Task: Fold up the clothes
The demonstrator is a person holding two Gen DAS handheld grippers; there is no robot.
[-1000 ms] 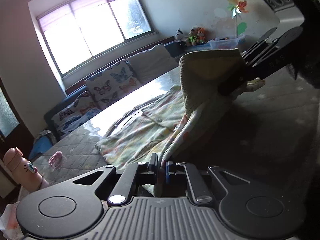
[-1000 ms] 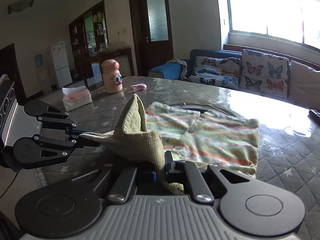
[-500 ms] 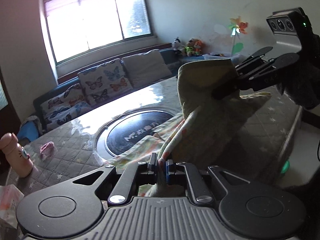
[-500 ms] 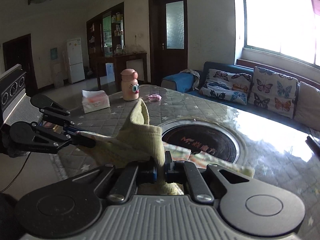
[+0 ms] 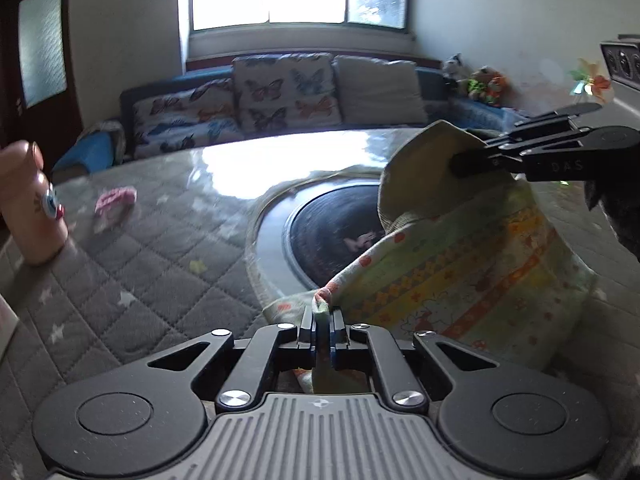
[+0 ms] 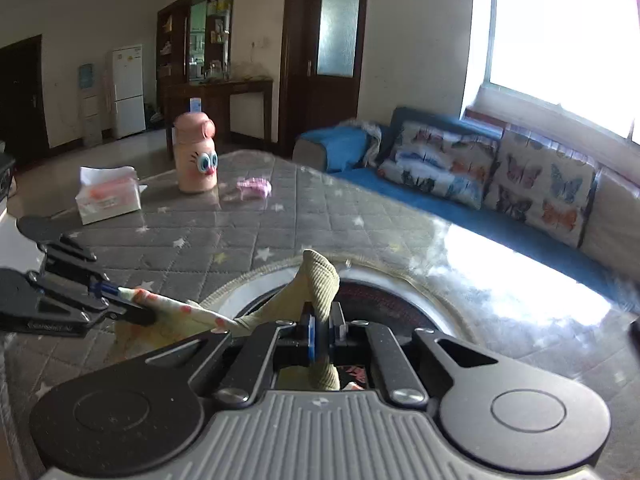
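A small pale-green garment (image 5: pixel 460 272) with yellow and orange printed bands hangs stretched between my two grippers above the table. My left gripper (image 5: pixel 322 312) is shut on its printed hem edge, low in the left wrist view. At the right of that view my right gripper (image 5: pixel 456 166) pinches the ribbed green cuff. In the right wrist view the ribbed cuff (image 6: pixel 318 280) stands up between the right gripper's (image 6: pixel 322 316) jaws, which are opening slightly with the cloth still pinched. The left gripper (image 6: pixel 134 306) holds the printed edge at the left.
The grey quilted table cover (image 5: pixel 140 264) has a round dark inset (image 5: pixel 332 232) below the garment. A pink cartoon bottle (image 6: pixel 196 156), a tissue box (image 6: pixel 108 196) and a small pink item (image 6: pixel 254 186) sit at the far left. A sofa with butterfly cushions (image 5: pixel 284 92) lies beyond.
Both grippers have carried the garment up and off the table middle, uncovering the round dark inset. The left gripper has rolled, and the cloth now hangs between them.
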